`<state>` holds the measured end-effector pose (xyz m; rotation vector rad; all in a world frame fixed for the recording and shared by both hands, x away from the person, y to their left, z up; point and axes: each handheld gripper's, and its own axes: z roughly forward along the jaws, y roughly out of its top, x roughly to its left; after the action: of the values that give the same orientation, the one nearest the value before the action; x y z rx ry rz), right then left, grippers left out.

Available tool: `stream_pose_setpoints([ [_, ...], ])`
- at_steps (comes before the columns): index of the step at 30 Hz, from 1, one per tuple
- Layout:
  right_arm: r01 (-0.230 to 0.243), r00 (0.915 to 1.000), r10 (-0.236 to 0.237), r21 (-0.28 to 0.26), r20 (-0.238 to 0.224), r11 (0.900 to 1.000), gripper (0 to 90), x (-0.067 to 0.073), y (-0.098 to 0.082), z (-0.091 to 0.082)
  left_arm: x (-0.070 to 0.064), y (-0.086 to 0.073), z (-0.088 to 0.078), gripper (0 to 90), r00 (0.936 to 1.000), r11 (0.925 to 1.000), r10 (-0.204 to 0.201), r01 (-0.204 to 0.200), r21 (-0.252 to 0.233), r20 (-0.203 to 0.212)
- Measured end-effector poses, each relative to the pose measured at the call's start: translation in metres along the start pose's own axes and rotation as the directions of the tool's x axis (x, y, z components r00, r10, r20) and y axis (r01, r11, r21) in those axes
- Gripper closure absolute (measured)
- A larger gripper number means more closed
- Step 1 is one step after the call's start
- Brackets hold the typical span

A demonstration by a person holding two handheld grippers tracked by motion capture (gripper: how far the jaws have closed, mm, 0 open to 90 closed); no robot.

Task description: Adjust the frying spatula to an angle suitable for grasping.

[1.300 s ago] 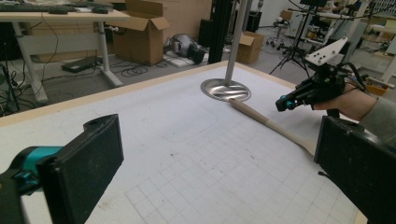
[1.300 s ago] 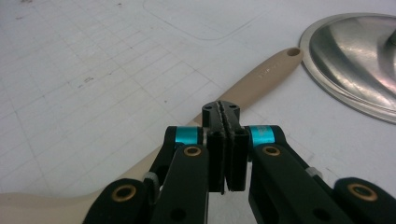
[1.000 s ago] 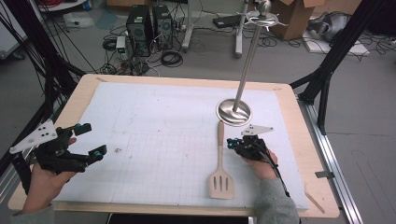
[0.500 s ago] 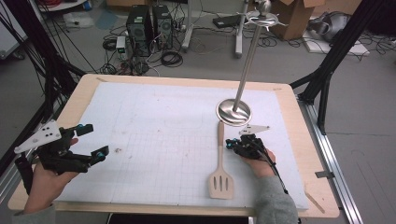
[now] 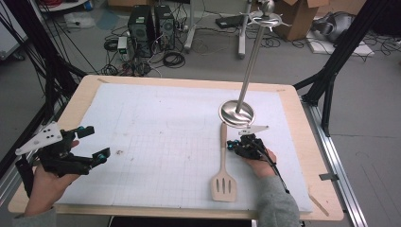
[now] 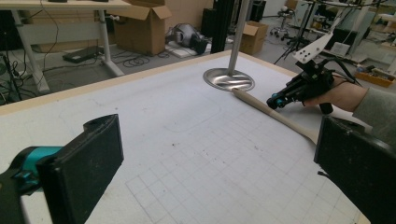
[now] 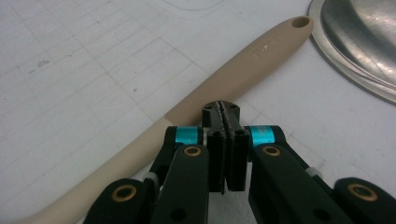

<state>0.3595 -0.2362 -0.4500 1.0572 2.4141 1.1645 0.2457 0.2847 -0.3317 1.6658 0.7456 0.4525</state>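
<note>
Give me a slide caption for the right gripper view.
Right gripper, jaws shut with nothing between them, tips beside the beige spatula handle near the steel stand base.

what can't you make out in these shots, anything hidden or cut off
- Spatula: in the right gripper view its slotted blade is cut off by the bottom-left edge, and the shut right gripper hides whether its tips touch the handle.
- Handle lettering: too faint to read.
- Stand: top cut off by the left gripper view's upper edge.
- Left gripper: jaw bases cut off by the bottom edge.
</note>
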Motion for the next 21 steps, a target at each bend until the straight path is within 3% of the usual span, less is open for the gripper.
stream_pose_setpoints([
  [21,0.002,0.9994,-0.003,-0.004,-0.033,1.000,89.4,0.000,0.010,0.008,0.000,-0.002,0.002,1.9,1.0000,1.0000,-0.005,0.005,0.004,0.002],
])
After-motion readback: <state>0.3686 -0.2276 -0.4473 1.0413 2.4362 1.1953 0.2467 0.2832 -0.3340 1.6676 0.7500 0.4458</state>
